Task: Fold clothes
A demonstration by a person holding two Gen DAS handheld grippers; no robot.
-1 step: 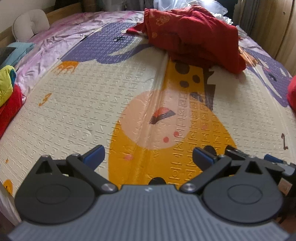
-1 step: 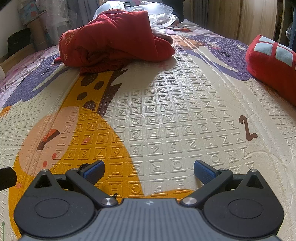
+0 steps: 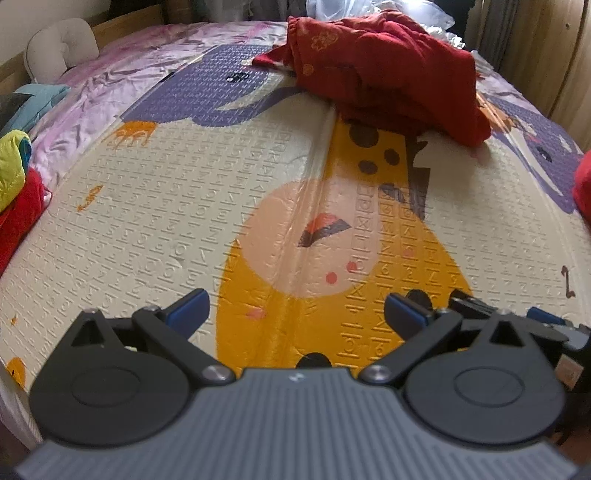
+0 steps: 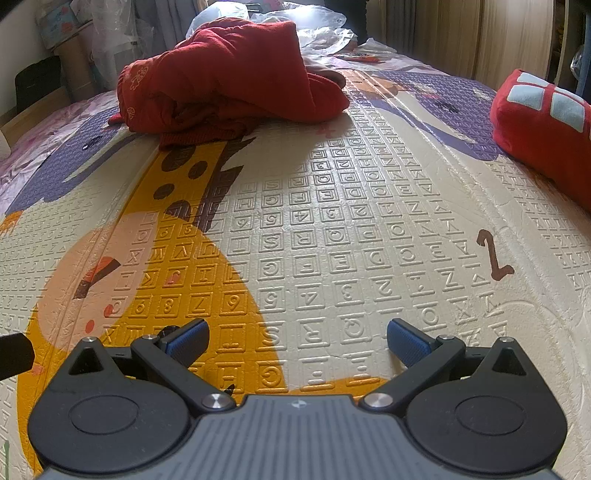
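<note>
A crumpled red garment [image 3: 388, 70] lies in a heap at the far end of the patterned play mat [image 3: 166, 221] that covers the bed. The right wrist view has the same red garment [image 4: 229, 81] ahead and to the left. My left gripper [image 3: 295, 310] hovers low over the mat's orange giraffe print, jaws wide open and nothing between the blue pads. My right gripper [image 4: 297, 338] is open too, empty, over the embossed letter squares of the mat [image 4: 369, 221]. Both grippers are well short of the garment. Part of the right gripper [image 3: 546, 325] shows just right of the left one.
A red cushion with pale squares [image 4: 543, 122] sits on the mat's right edge. A yellow-green and red clothes pile [image 3: 14, 184] lies off the left edge on a pink sheet. A white pillow [image 3: 59, 48] is at the far left. Plastic bags [image 4: 317, 22] lie behind the garment.
</note>
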